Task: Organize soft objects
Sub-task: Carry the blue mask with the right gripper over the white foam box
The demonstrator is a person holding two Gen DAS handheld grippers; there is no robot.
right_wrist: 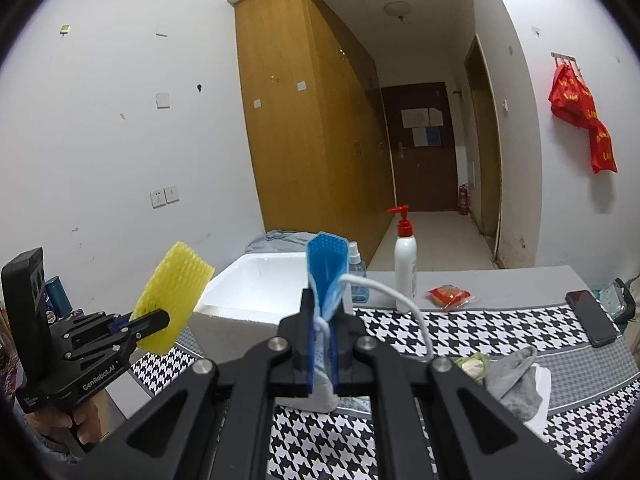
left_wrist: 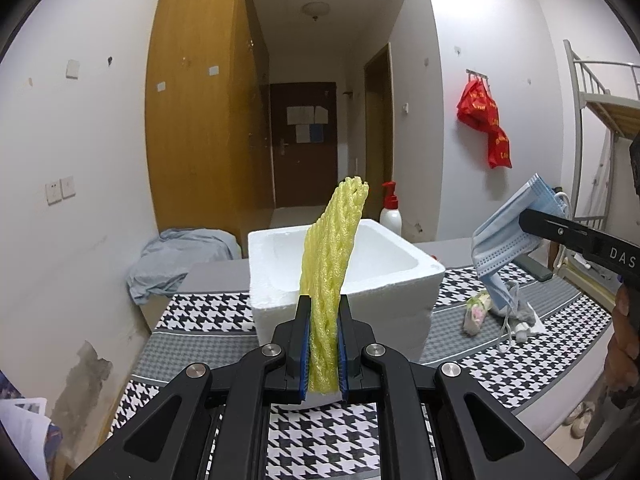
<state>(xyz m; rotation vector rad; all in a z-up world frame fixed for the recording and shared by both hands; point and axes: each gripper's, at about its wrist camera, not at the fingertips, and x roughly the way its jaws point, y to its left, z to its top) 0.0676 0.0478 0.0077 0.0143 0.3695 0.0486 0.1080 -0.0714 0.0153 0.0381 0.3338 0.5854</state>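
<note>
White walls and a tall wooden wardrobe (left_wrist: 200,120) stood around me, and a brown door (right_wrist: 424,144) was far down the hall. Below me was a table with a black-and-white checked cloth (left_wrist: 520,364). On it sat a white foam box (left_wrist: 360,280) with its top open. My left gripper (left_wrist: 324,344) was squeezed tight on a yellow foam net (left_wrist: 332,264), which stuck up in front of the box. In the right wrist view that same net (right_wrist: 172,300) was held up in the air just to the left of the box (right_wrist: 256,284). My right gripper (right_wrist: 323,344) was squeezed tight on a blue face mask (right_wrist: 326,264), and its white ear loop (right_wrist: 400,300) curled out to the right. In the left wrist view the mask (left_wrist: 508,236) hung in the air to the right of the box, above a small pile of soft things (left_wrist: 516,312) on the cloth. A gray sock (right_wrist: 516,384) lay in that pile. A white pump bottle (right_wrist: 405,268) with a red top stood behind the box. A black phone (right_wrist: 592,318) lay flat on the far right of the table. A red bag (left_wrist: 484,120) hung on the wall.
</note>
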